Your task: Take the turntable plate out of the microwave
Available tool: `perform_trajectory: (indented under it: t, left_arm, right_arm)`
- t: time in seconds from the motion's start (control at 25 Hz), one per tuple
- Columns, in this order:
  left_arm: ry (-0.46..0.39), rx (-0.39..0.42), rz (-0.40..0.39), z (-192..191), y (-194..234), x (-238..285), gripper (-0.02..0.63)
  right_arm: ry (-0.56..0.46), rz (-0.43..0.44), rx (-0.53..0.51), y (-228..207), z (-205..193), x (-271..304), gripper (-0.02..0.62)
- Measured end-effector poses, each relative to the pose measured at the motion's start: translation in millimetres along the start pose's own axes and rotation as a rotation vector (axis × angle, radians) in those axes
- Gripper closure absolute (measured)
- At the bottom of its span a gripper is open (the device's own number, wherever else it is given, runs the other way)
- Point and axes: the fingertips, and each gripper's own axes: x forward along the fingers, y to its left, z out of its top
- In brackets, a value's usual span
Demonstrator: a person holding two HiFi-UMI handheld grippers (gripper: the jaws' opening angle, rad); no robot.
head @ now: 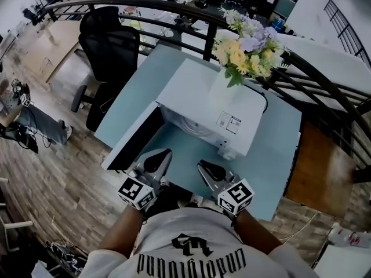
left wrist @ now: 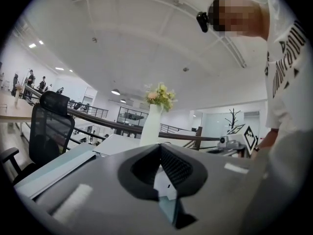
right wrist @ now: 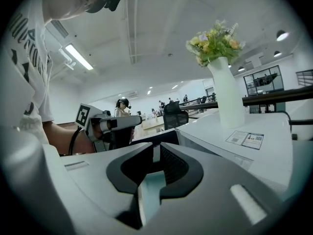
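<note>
The round turntable plate shows in no view. It is judged to lie inside the white box-shaped microwave oven (head: 194, 94), hidden under its roof. The oven's dark door (head: 134, 142) stands swung open on the pale blue table (head: 272, 155). The left gripper (head: 159, 158) is held before the opening with its fingers (left wrist: 142, 169) pressed together on nothing. The fingers (right wrist: 180, 168) of the right gripper (head: 204, 168) are parted by a narrow slit, also empty. Such a plate is probably glass — heavy, stiff, slick and breakable. A hold on the rim at opposite edges is advised, with the plate kept level as it is lifted off its hub.
</note>
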Motion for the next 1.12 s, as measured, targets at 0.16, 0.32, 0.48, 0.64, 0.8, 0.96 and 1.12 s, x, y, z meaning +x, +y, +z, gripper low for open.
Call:
perform_trajectory:
  t: [0.16,0.32,0.48,0.64,0.8,0.96,1.12]
  left_arm:
    - [0.017,0.0,-0.042,-6.3,18.5,12.1,0.557]
    - [0.036,0.0,-0.08,-11.6,38.6,20.6,0.557]
    - [0.057,-0.002,-0.104,-15.6,51.9,27.4,0.557]
    - [0.079,-0.011,-0.134,-30.2,63.9,35.1,0.556]
    - [0.099,-0.022,-0.16,-43.3,69.2,42.8,0.556]
    - [0.119,-0.027,-0.182,-50.0,61.9,48.2,0.556]
    - [0.142,-0.036,-0.191,-68.1,61.5,55.0,0.556]
  right_arm:
    - [0.0,-0.036,0.086,-16.2,-7.5,24.8,0.551]
    - [0.005,-0.081,0.153,-27.5,-16.5,48.6,0.537]
    - [0.003,-0.127,0.235,-38.0,-25.6,64.1,0.527]
    - [-0.004,-0.17,0.324,-51.7,-43.1,79.4,0.514]
    - [0.006,-0.207,0.388,-63.9,-61.2,88.5,0.511]
    - [0.002,-0.242,0.446,-69.7,-66.0,86.2,0.5]
    - [0.011,-0.274,0.509,-76.6,-86.8,87.8,0.491]
